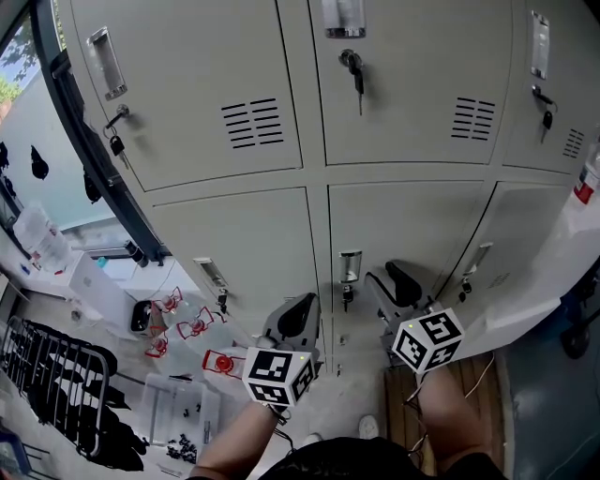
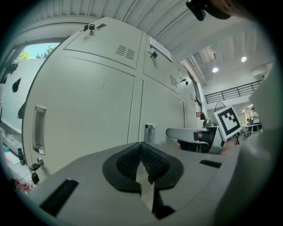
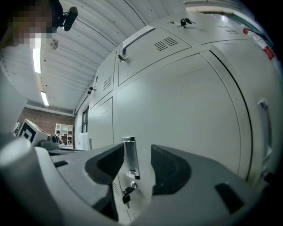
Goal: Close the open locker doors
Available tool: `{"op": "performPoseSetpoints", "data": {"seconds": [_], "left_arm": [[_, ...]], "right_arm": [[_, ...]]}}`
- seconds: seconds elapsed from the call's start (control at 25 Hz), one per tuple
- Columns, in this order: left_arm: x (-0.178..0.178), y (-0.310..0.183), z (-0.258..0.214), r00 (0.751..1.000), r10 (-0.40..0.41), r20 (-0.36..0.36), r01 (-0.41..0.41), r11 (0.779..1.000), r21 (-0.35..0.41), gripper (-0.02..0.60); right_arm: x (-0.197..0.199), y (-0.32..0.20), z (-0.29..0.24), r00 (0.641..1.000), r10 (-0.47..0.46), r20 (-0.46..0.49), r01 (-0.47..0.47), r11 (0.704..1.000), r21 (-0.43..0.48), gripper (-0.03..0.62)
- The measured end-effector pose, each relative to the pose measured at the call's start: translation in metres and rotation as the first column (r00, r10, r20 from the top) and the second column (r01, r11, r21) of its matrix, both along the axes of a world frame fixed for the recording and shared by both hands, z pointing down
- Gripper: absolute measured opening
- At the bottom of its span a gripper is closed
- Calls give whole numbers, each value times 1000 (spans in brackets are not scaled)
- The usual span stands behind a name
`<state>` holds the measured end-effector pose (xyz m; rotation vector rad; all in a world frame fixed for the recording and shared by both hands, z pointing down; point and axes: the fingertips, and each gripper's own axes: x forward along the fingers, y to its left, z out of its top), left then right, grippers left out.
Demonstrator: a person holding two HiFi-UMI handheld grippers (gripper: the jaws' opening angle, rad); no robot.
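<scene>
No legible text, number or brand appears in any view. The left marker cube (image 1: 277, 377) and the right marker cube (image 1: 427, 339) carry only black-and-white square patterns. The label holder (image 1: 343, 17) on the upper middle locker door (image 1: 412, 84) and the red label (image 1: 583, 192) at the right edge are too small to read.

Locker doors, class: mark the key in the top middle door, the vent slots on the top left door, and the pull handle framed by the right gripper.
key (image 1: 357, 84), head view, its dark head.
vent slots (image 1: 253, 123), head view, middle slot.
pull handle (image 3: 129, 155), right gripper view, its recess.
</scene>
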<state>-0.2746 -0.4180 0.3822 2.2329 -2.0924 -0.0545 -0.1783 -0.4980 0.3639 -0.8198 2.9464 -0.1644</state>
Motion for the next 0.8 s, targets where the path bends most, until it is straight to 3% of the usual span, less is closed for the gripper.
{"op": "performPoseSetpoints", "data": {"seconds": [0.2, 0.4, 0.8], "left_arm": [[4, 5, -1, 1000, 22, -11, -22, 1000, 3, 3], [14, 8, -1, 997, 72, -14, -72, 997, 3, 2], [45, 24, 8, 971, 239, -21, -239, 971, -10, 3]], "right_arm": [[0, 19, 2, 999, -40, -25, 41, 999, 31, 144], [12, 29, 2, 999, 1, -36, 1, 999, 48, 2], [45, 66, 8, 991, 122, -57, -119, 991, 58, 0]]}}
